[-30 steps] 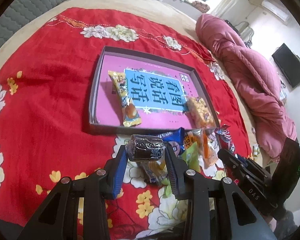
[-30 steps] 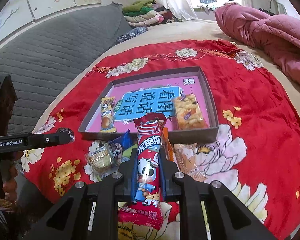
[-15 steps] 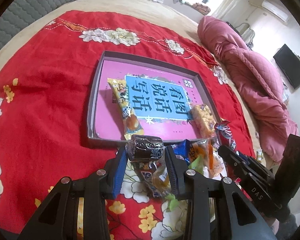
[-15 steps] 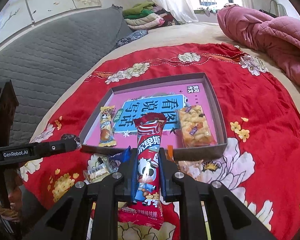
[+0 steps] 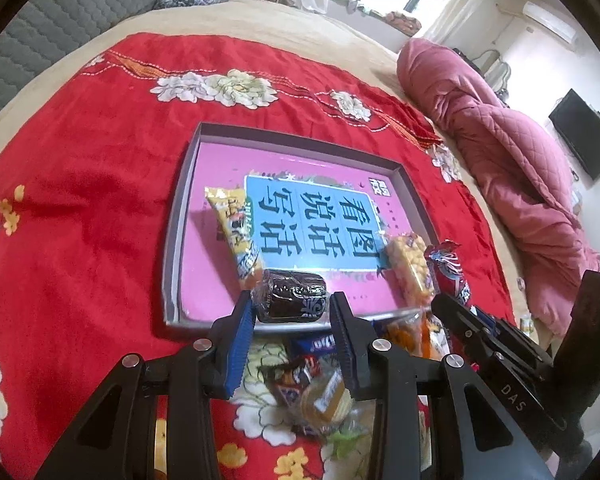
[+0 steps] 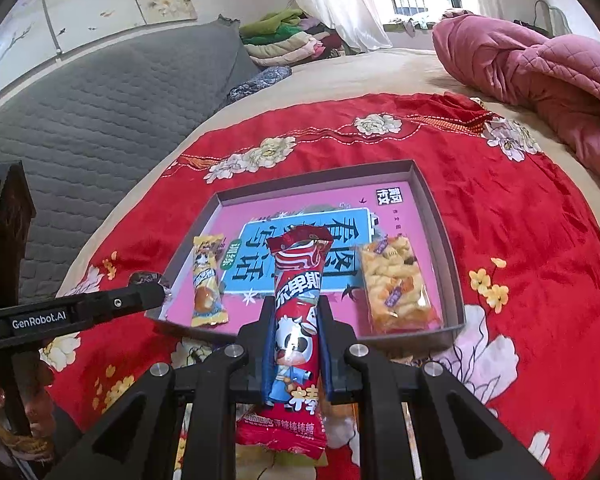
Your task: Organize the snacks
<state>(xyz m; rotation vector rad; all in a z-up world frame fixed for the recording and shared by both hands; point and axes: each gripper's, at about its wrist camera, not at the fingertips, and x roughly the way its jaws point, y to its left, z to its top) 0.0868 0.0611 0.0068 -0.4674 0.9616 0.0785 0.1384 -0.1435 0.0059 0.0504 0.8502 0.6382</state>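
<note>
Two snacks gripped: red stick pack point(image 6: 296, 320) lengthwise, dark roll point(image 5: 293, 295) crosswise

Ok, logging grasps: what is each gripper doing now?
Left gripper: closed on the dark snack pack.
Right gripper: closed on the red candy pack.

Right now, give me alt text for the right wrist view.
The right hand-held gripper clamps a red cartoon-cow candy packet above a pink-lined tray on a red floral blanket. Two snack packs lie in the tray; the left hand-held gripper enters from the left.
</note>
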